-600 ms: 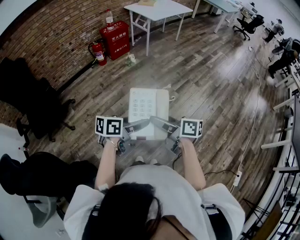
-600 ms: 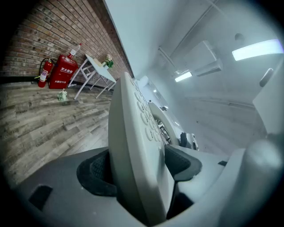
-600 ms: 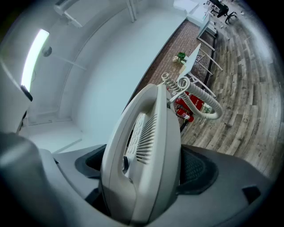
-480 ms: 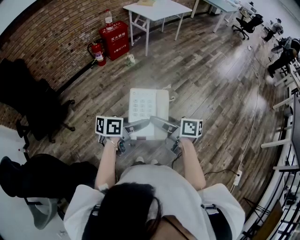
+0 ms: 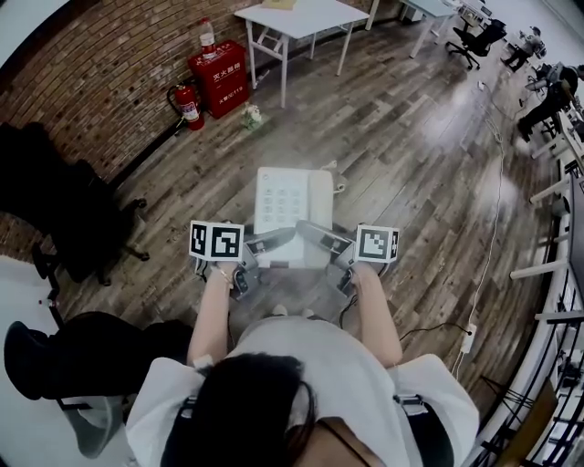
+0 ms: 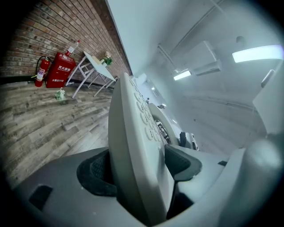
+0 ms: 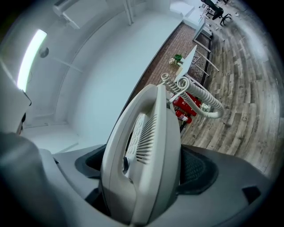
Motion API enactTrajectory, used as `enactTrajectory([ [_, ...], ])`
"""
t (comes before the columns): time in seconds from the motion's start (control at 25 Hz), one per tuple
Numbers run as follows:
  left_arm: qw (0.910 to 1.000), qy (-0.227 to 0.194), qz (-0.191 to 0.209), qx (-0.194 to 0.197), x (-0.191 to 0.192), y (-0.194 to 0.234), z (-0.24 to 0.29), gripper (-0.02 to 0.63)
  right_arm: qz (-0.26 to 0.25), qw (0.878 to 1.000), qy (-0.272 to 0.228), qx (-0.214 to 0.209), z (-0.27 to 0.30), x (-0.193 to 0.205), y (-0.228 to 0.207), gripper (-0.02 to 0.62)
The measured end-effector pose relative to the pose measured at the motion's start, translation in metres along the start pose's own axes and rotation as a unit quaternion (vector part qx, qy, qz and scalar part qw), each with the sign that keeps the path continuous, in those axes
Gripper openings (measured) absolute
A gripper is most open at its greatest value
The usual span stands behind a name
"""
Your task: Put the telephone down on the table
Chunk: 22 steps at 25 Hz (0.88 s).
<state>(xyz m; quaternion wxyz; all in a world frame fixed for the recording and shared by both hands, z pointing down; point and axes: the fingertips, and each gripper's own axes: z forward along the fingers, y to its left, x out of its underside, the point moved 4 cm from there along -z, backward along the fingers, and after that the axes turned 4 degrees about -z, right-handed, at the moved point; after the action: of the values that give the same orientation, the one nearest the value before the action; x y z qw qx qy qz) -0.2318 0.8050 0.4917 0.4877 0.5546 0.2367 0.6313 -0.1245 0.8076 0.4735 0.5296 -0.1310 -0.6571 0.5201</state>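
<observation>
1. Head view: the telephone [image 5: 290, 212] hangs above the wood floor [image 5: 411, 164], at 12 o'clock from the person. The left claw [image 5: 267, 244] pinches its 7 o'clock corner and the right claw [image 5: 321, 239] its 5 o'clock corner, probably to keep the broad body level. The white desk [image 5: 306, 16] stands well apart at 12 o'clock.
2. Left gripper view: the jaws stand wide, with both pads pressing the pale keypad body's edge.
3. Right gripper view: the jaws are wide here too, clamped on the handset side. The coiled cord [image 7: 195, 95] trails off at 1 o'clock.
</observation>
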Motion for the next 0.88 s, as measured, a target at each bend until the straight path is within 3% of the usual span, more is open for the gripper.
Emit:
enactTrajectory([
  [0.44, 0.9999, 0.002, 0.004, 0.009, -0.012, 0.007, -0.008, 0.325, 0.004, 1.000, -0.014, -0.028, 0.018, -0.006, 0.011, 0.440],
  [0.88, 1.0000, 0.006, 0.004, 0.007, -0.041, 0.018, 0.031, 0.325, 0.000, 1.000, -0.014, -0.009, 0.011, -0.042, -0.028, 0.439],
])
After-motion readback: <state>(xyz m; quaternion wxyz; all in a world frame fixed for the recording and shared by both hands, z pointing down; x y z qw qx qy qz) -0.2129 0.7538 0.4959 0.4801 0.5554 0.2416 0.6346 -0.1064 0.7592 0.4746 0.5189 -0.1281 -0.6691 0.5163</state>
